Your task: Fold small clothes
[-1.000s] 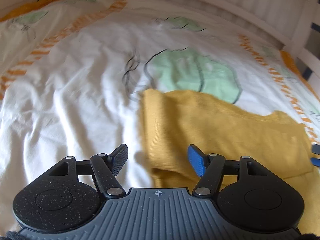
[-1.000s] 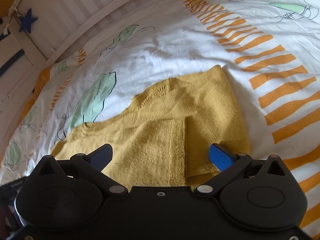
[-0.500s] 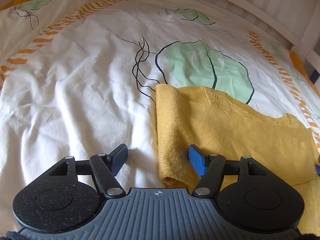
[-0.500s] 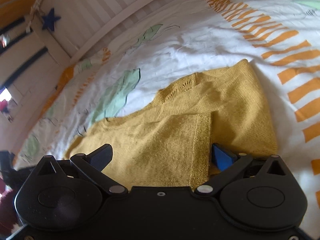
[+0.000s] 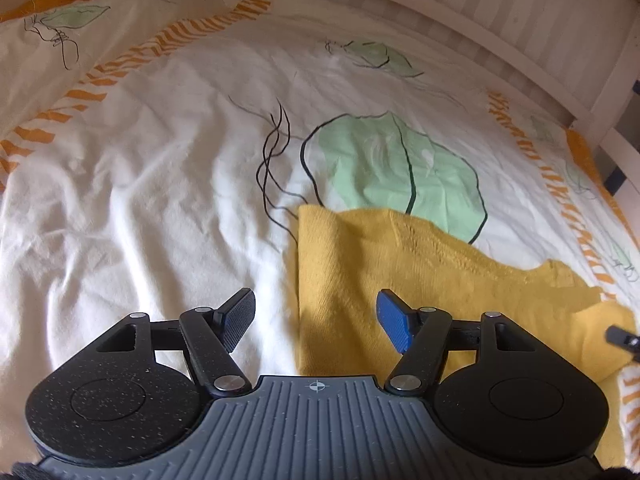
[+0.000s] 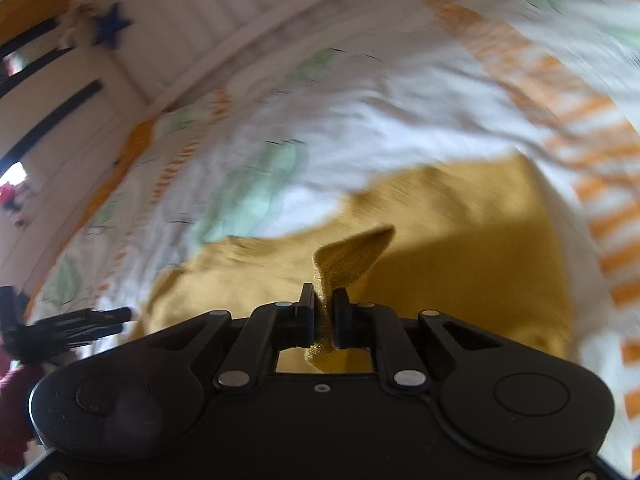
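Observation:
A mustard yellow knit garment (image 5: 420,276) lies partly folded on a white bedcover (image 5: 140,200) with green leaf prints. My left gripper (image 5: 316,320) is open and empty, its fingers straddling the garment's left folded edge just above the cloth. My right gripper (image 6: 324,316) is shut on a pinched fold of the yellow garment (image 6: 460,240) and holds that fold raised above the rest of the cloth. The right gripper's tip shows at the right edge of the left wrist view (image 5: 624,338).
A white slatted bed rail (image 5: 480,12) curves along the far side. Orange striped bands (image 6: 580,120) run across the cover. A blue star (image 6: 112,26) hangs on the rail. The left gripper shows dark at the left of the right wrist view (image 6: 72,326).
My right gripper closed on a fold of the yellow garment and lifted it; that view is now blurred by motion. My left gripper stayed open and shifted slightly over the garment's left edge.

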Demonstrator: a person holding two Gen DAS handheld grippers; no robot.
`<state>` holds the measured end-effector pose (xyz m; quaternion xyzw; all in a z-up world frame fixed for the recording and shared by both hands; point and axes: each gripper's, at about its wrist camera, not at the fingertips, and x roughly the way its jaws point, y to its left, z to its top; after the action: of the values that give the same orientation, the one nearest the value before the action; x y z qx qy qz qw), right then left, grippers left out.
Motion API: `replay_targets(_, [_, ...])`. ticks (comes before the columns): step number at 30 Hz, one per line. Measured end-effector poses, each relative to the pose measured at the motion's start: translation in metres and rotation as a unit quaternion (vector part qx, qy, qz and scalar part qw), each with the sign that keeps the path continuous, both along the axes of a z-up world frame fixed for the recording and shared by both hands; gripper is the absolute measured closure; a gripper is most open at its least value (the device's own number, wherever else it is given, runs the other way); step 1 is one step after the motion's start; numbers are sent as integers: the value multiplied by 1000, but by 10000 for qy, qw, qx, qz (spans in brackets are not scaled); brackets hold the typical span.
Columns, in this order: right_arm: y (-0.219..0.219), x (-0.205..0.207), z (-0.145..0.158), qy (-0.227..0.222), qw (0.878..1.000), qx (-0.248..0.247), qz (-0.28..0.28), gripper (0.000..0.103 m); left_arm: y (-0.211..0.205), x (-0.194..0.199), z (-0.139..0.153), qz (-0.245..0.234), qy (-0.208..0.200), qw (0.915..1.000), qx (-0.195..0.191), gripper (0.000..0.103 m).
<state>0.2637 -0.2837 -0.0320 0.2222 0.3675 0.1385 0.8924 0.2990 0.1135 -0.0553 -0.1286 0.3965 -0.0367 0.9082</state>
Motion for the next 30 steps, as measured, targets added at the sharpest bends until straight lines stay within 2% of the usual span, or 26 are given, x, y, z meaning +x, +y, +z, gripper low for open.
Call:
replay_targets(5, [15,9,70,-774,9956,215,485,87,5,0,4,72,-71,9999,-4,38])
replay_targets(8, [5,8,86,-857,9955,-279,287,87,4,1,3,77,-56,10000,-27,38])
replay_targets(10, [-8,11,75,-626,9954,-722,-39,87,2,1,1,26,-29,10000,11,38])
replay_targets(14, [-31,24,25,141,9913,-1210,-494,87,-6,2,-4,-117,54,9998,119,38])
replay_targets(17, [-41,24,-5,500,9904,-1151,-580,87,-8,1,-8,-165,110,9996,201,38])
replay_targets(19, [-45,22,-16,586,9910,-1032,-622,86,-9,2,-10,-185,151,9995,226,38])
replay_targets(26, [-53,16,-27,592,9886,-1220,-660,81,-13,4,-21,-249,335,9984,379,38])
replay_targets(30, [-50,12,-28,488,9772,-1947,-698,75,-16,3,-27,-351,354,9969,601,37])
